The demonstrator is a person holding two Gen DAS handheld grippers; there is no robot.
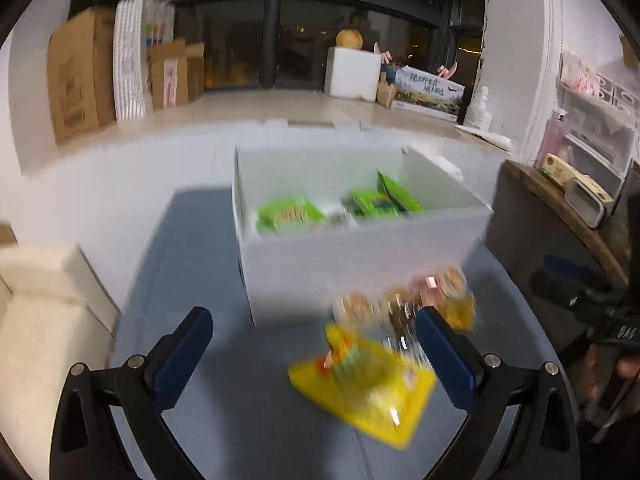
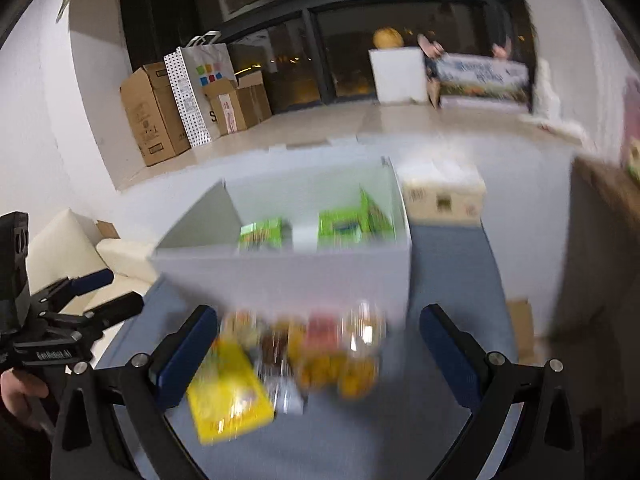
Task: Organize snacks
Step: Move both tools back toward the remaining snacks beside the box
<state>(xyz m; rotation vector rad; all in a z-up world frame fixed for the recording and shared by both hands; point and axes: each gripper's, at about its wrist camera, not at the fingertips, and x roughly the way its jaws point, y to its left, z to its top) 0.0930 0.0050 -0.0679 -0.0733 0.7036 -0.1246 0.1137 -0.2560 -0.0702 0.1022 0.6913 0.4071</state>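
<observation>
A white open box [image 1: 360, 256] stands on the blue table [image 1: 224, 420]; it also shows in the right wrist view [image 2: 280, 276]. Green snack packs [image 1: 290, 214] [image 2: 344, 226] lie inside it. In front of the box lies a yellow snack bag [image 1: 368, 388] [image 2: 228, 396] and a blurred pile of small orange and red snack packs [image 1: 416, 300] [image 2: 332, 352]. My left gripper [image 1: 316, 356] is open and empty, the yellow bag near its right finger. My right gripper [image 2: 320, 360] is open above the pile, holding nothing. The right gripper shows at the left view's right edge [image 1: 576, 292].
A cream sofa [image 1: 44, 304] stands left of the table. A dark wooden shelf [image 1: 560, 216] stands to the right. A cardboard box [image 2: 444, 198] sits beside the white box. Cardboard boxes [image 2: 156, 112] and a white foam box [image 2: 398, 76] line the window sill.
</observation>
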